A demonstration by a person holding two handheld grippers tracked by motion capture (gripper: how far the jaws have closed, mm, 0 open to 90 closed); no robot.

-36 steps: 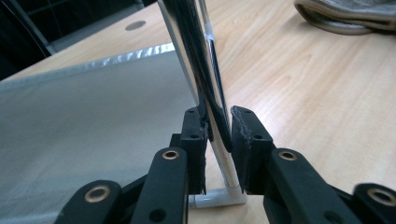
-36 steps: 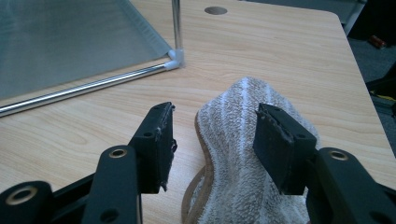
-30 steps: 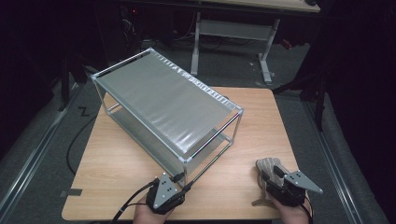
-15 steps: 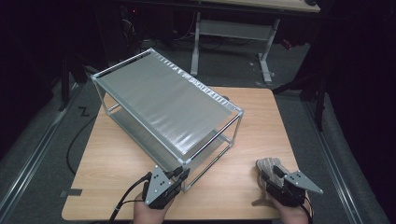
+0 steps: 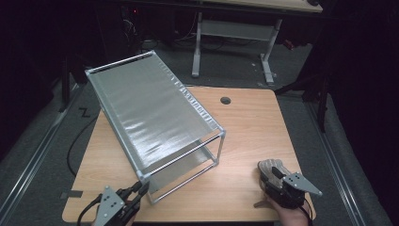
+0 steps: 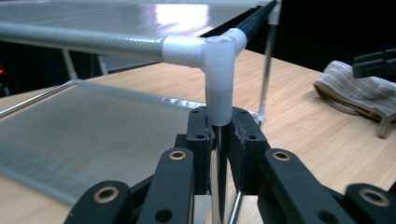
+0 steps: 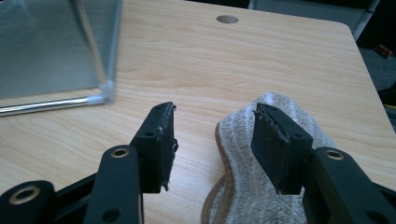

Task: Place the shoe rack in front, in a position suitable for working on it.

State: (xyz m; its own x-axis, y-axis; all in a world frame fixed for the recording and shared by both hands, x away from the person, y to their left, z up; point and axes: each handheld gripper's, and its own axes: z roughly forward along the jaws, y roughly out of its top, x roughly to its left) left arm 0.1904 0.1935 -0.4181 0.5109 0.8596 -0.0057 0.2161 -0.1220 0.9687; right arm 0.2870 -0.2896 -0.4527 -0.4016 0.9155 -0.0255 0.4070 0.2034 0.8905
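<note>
A two-tier metal-framed rack [image 5: 150,113] with translucent shelves stands slantwise on the wooden table [image 5: 254,127]. My left gripper [image 5: 141,188] is at its near corner, shut on the thin upright post just below the white corner joint [image 6: 219,88]; in the left gripper view both pads of the gripper [image 6: 219,140] press on the post. A grey fabric slipper [image 5: 270,167] with a tan sole lies at the table's near right. My right gripper [image 7: 215,126] is open over it: one pad hangs above the slipper [image 7: 238,186], the other beside it above bare wood.
A round cable hole [image 5: 225,100] is in the table's far middle. Another desk's white legs [image 5: 266,52] stand behind on the dark floor. A black cable [image 5: 75,141] loops on the floor at the left. The table's near edge is under both hands.
The left gripper closed on the rack's near corner post and moved left, swinging that end of the rack left and toward me. The right gripper and slipper stayed put.
</note>
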